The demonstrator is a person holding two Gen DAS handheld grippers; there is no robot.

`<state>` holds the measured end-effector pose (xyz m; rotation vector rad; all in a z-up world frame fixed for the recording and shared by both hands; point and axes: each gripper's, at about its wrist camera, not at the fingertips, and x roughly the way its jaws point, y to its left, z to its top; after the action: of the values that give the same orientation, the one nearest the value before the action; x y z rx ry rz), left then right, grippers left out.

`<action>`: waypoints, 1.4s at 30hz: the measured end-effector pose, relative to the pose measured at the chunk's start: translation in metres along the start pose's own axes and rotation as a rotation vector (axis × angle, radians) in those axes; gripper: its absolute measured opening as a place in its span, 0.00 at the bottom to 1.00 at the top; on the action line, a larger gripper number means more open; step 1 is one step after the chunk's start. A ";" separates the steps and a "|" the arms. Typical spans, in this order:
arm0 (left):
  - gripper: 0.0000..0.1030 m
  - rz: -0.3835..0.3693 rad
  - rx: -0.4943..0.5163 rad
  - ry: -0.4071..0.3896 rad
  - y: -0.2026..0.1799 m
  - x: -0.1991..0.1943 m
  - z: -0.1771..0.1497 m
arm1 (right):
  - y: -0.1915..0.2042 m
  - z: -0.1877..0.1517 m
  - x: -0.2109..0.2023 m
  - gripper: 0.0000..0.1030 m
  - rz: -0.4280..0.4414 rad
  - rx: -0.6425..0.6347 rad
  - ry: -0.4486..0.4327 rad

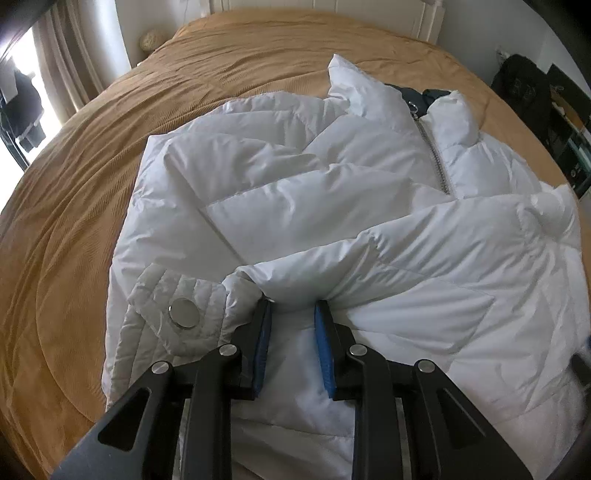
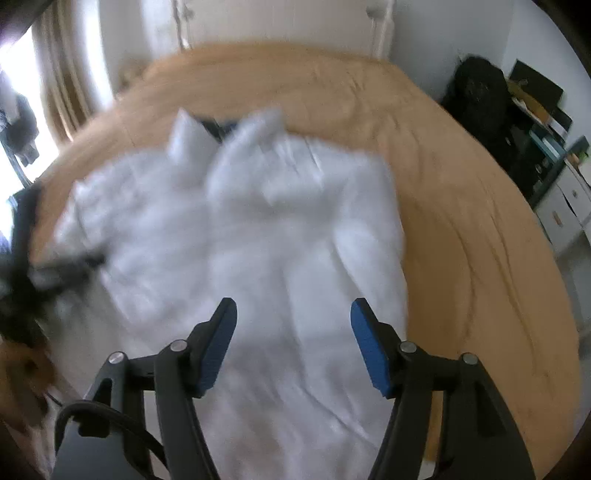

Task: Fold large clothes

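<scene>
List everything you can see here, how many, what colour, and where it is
jacket: one, white, puffy, spread on the bed
zip: one, silver, runs down from the jacket collar
snap button: one, silver, on the jacket's quilted flap at near left
bedspread: one, tan, covers the bed
headboard: one, white, at far end of bed
ball: one, pale, on far left corner
backpack: one, black, right of the bed
shelves: one unit, dark, cluttered, far right
left gripper: one, black, blue pads, pinching a jacket fold
right gripper: one, black, blue pads, open above the jacket
</scene>
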<state>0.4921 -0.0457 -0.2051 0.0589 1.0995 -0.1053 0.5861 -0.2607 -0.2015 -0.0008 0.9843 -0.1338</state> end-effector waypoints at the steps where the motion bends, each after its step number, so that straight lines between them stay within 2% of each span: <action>1: 0.24 0.011 0.018 -0.004 -0.001 0.001 -0.001 | -0.003 -0.010 0.012 0.63 -0.020 -0.016 0.044; 2: 0.24 0.022 0.041 -0.004 -0.001 0.002 -0.001 | -0.008 -0.019 0.025 0.63 -0.038 -0.025 0.087; 4: 0.24 0.030 0.067 -0.007 -0.001 -0.002 -0.007 | -0.020 -0.035 0.041 0.63 -0.019 -0.039 0.111; 6: 0.24 0.020 0.056 -0.007 0.002 -0.002 -0.008 | -0.030 -0.041 0.047 0.69 -0.013 -0.025 0.127; 8: 0.24 0.011 0.042 -0.006 0.004 -0.002 -0.008 | -0.042 -0.041 0.048 0.68 -0.005 0.027 0.142; 10: 0.24 0.013 0.031 -0.007 0.004 -0.001 -0.008 | -0.054 -0.034 0.043 0.51 -0.016 0.097 0.143; 11: 0.24 0.012 0.017 -0.010 0.004 -0.001 -0.008 | -0.057 -0.027 0.038 0.36 -0.008 0.134 0.133; 12: 0.24 0.013 0.009 -0.012 0.003 -0.002 -0.009 | -0.058 -0.021 0.033 0.26 0.010 0.161 0.119; 14: 0.24 0.018 0.009 -0.016 0.002 -0.002 -0.009 | -0.054 0.005 0.024 0.24 0.069 0.186 0.061; 16: 0.24 0.014 0.015 -0.014 0.002 -0.001 -0.009 | -0.034 0.035 0.027 0.24 0.087 0.132 0.018; 19: 0.24 -0.012 0.014 -0.009 0.006 0.000 -0.009 | -0.013 0.071 0.052 0.24 0.093 0.115 0.020; 23: 0.24 -0.046 0.020 -0.007 0.010 0.001 -0.010 | -0.025 0.105 0.108 0.21 -0.004 0.145 0.074; 25: 0.24 -0.054 0.017 -0.006 0.011 0.002 -0.010 | -0.040 0.112 0.134 0.09 -0.034 0.157 0.124; 26: 0.24 -0.055 0.014 -0.004 0.011 0.001 -0.010 | -0.049 0.112 0.135 0.00 -0.064 0.164 0.132; 29: 0.24 -0.079 -0.035 0.008 0.020 -0.013 -0.008 | -0.055 0.115 0.118 0.00 -0.118 0.194 0.095; 30: 0.24 -0.087 -0.051 -0.001 0.023 -0.023 -0.009 | -0.051 0.113 0.103 0.05 -0.112 0.167 0.071; 32: 0.31 -0.102 -0.049 -0.062 0.027 -0.052 -0.019 | -0.040 0.095 0.067 0.10 -0.063 0.084 0.017; 33: 0.44 -0.101 -0.037 -0.091 0.028 -0.064 -0.026 | -0.037 0.083 0.051 0.13 -0.035 0.070 0.008; 34: 0.51 -0.086 -0.017 -0.115 0.028 -0.076 -0.036 | -0.037 0.069 0.035 0.14 0.002 0.072 0.005; 36: 0.52 -0.063 0.010 -0.119 0.027 -0.082 -0.052 | -0.032 0.037 0.009 0.16 0.103 0.049 0.019; 38: 0.53 -0.025 0.042 -0.082 0.028 -0.069 -0.067 | -0.021 0.006 -0.004 0.17 0.140 0.004 0.043; 39: 0.53 -0.010 0.050 -0.066 0.030 -0.059 -0.074 | -0.018 -0.006 -0.002 0.17 0.141 -0.019 0.063; 42: 0.54 -0.035 0.033 -0.045 0.040 -0.045 -0.083 | -0.014 -0.046 0.029 0.17 0.095 -0.047 0.165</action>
<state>0.4031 0.0048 -0.2032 0.0662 1.0546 -0.1557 0.5622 -0.2746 -0.2501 0.0146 1.1505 -0.0239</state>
